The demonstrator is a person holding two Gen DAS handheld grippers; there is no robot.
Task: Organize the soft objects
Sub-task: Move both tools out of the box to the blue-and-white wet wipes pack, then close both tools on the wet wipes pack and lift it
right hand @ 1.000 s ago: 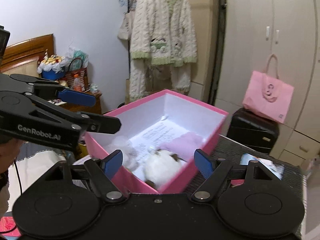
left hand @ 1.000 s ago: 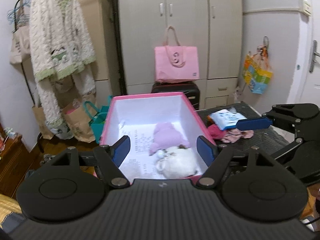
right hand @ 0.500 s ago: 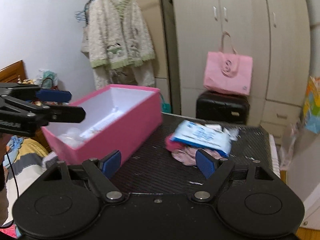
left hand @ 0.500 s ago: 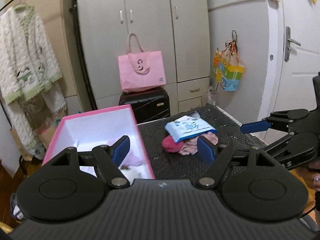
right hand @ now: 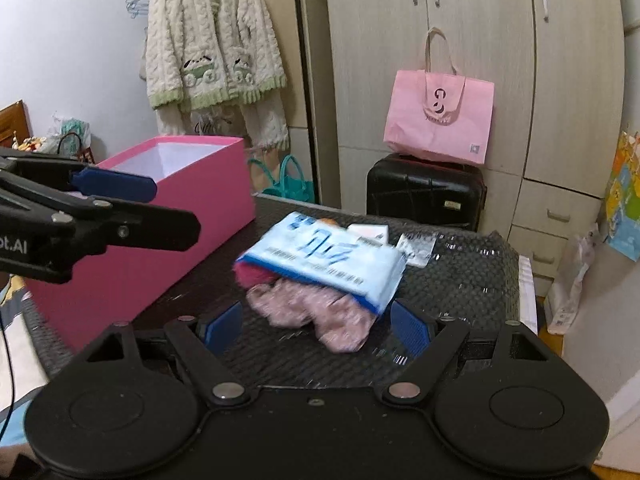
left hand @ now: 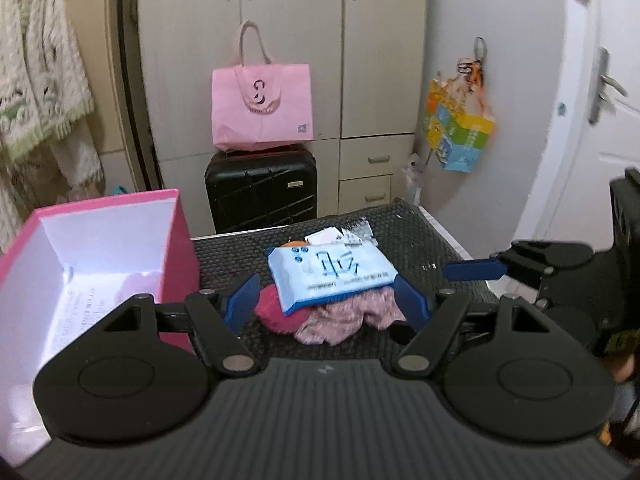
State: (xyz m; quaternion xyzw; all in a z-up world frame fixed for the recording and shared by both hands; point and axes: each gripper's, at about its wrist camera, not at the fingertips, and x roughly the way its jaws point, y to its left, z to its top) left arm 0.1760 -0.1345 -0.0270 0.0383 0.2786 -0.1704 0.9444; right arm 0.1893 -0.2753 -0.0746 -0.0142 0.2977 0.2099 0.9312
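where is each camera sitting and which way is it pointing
Left wrist: on the left gripper, looking forward and down along its open blue fingers at the wipes pack lying on soft cloths; the right gripper shows at the right edge.
Right wrist: on the right gripper, looking at the same pile from further right; the left gripper shows at the left edge.
Shared: wipes pack, pink box, pink bag, black suitcase.
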